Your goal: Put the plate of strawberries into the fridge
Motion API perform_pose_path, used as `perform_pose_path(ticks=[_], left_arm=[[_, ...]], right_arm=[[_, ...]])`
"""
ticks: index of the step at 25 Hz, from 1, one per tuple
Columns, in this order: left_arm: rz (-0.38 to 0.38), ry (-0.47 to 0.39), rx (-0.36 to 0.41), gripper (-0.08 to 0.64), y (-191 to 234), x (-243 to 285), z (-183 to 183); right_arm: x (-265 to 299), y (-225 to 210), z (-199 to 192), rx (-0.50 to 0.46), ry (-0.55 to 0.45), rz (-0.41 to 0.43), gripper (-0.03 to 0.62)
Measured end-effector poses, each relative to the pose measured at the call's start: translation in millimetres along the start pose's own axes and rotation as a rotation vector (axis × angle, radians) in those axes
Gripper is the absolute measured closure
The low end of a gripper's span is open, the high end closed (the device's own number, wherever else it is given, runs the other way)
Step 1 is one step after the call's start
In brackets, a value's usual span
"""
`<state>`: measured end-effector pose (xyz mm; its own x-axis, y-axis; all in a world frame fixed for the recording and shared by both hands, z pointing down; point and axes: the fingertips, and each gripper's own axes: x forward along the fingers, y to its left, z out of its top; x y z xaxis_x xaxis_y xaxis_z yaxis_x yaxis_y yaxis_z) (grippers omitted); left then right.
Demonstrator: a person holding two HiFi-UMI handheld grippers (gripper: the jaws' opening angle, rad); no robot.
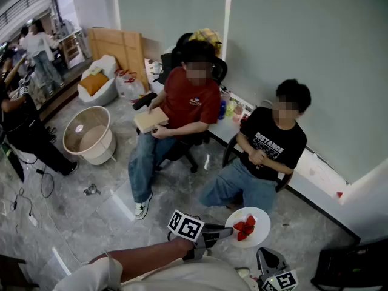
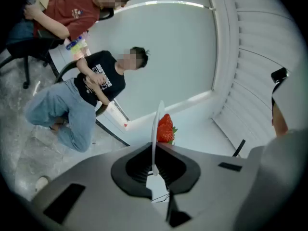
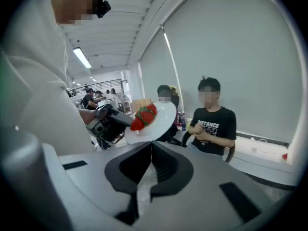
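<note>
A white plate (image 1: pixel 256 227) with a few red strawberries (image 1: pixel 245 227) hangs in the air over the floor, with my left gripper (image 1: pixel 228 230) shut on its left rim. In the left gripper view the plate (image 2: pixel 158 125) shows edge-on between the closed jaws, with a strawberry (image 2: pixel 165 128) just behind it. My right gripper (image 1: pixel 271 263) is low at the right, below the plate and apart from it. In the right gripper view its jaws (image 3: pixel 150 147) are shut with nothing between them, and the plate (image 3: pixel 162 118) with strawberries (image 3: pixel 144 115) hangs ahead. No fridge is in view.
Two persons sit on chairs ahead, one in a red shirt (image 1: pixel 191 102) and one in a black shirt (image 1: pixel 271 143), close beyond the plate. A round beige tub (image 1: pixel 88 135) stands on the marble floor at the left. A grey wall (image 1: pixel 303 41) runs behind them.
</note>
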<state>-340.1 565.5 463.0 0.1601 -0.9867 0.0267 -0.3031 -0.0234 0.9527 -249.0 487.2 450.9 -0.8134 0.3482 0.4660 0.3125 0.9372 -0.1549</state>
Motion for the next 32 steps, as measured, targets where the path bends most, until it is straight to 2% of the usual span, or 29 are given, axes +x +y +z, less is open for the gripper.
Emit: perform_pose_path(ticks=[5,10,15,19,23,27,29,31,32], left_arm=[[-0.026,0.111,0.027,0.538,19,58,11],[-0.088,0.315,0.01,0.538,17,135,-35],[-0.121,0.496,0.019,0.538,24,183,-82],[-0.115,0.514,0.009,0.538,14,244,-84],[-0.108,0.562,-0.006,0.538,7,303,-104],[-0.057,0.611,0.009,0.538,2,355,-123],[-0.087,0.633,0.03,0.538,-13,390,-134],[-0.094,0.648,0.044,0.538,-22,425,-145],[-0.081,0.654,0.042,0.538,-24,442,-150]], right_arm=[[-17,-51,-12,0.058,-0.042,-0.12,0.574],[-85,-68,-52,0.164,-0.061,-0.316,0.574],[-134,-66,-90,0.269,-0.086,-0.48,0.574],[-168,-114,-107,0.312,-0.116,-0.519,0.574],[-215,-152,-122,0.354,-0.173,-0.579,0.572],[-264,-191,-128,0.353,-0.233,-0.627,0.571],[-292,-212,-134,0.353,-0.254,-0.663,0.568],[-320,-233,-143,0.352,-0.271,-0.698,0.536],[-334,-244,-147,0.354,-0.276,-0.712,0.492]])
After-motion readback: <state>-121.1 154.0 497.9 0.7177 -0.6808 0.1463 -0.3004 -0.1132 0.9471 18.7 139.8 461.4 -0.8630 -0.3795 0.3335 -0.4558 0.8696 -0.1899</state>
